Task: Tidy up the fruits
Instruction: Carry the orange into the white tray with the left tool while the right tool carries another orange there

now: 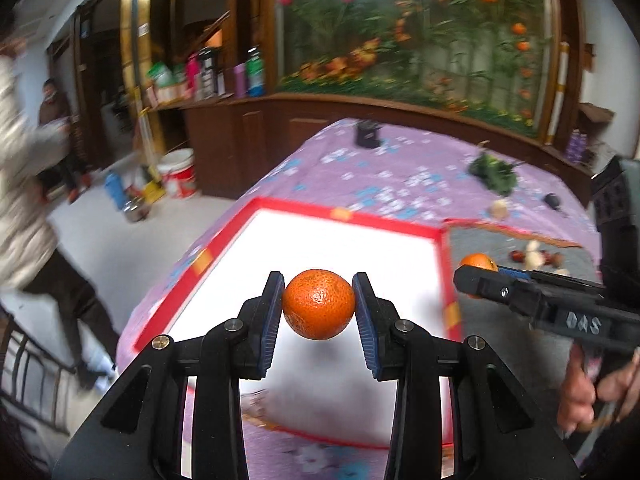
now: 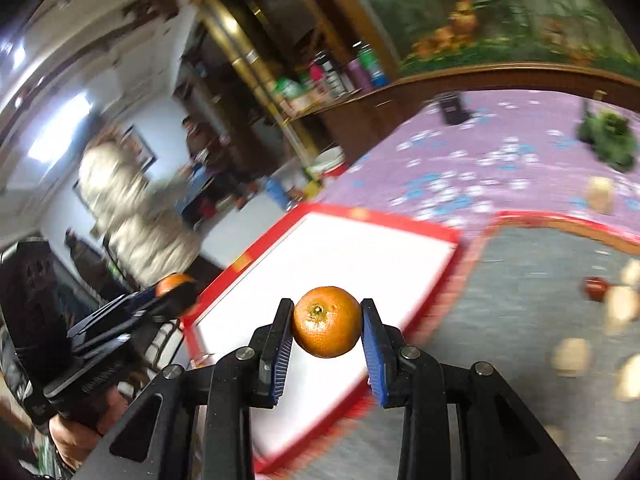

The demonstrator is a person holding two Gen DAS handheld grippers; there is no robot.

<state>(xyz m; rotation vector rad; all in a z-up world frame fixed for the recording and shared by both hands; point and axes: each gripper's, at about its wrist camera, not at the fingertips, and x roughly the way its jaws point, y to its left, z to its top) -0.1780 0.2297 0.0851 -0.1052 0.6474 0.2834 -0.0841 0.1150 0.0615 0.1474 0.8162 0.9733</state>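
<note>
Two oranges are held above a red-rimmed white tray (image 1: 344,216)

The purple tablecloth (image 1: 360,172) and the grey box's (image 2: 520,300) small fruits are blurred. One orange (image 1: 319,304) is clamped in the left gripper (image 1: 319,306), another orange (image 2: 327,321) in the right gripper (image 2: 327,322), both tilted downward.

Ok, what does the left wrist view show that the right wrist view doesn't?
Only the left wrist view: the left gripper head-on, pads pressed on its round orange mandarin, and the hand carrying the right gripper. Only the right wrist view: the right gripper head-on, shut on the second orange mandarin, stem end facing the camera. Both: the red-rimmed white tray, the grey mat with small pale and dark red items, the purple flowered cloth.
</note>
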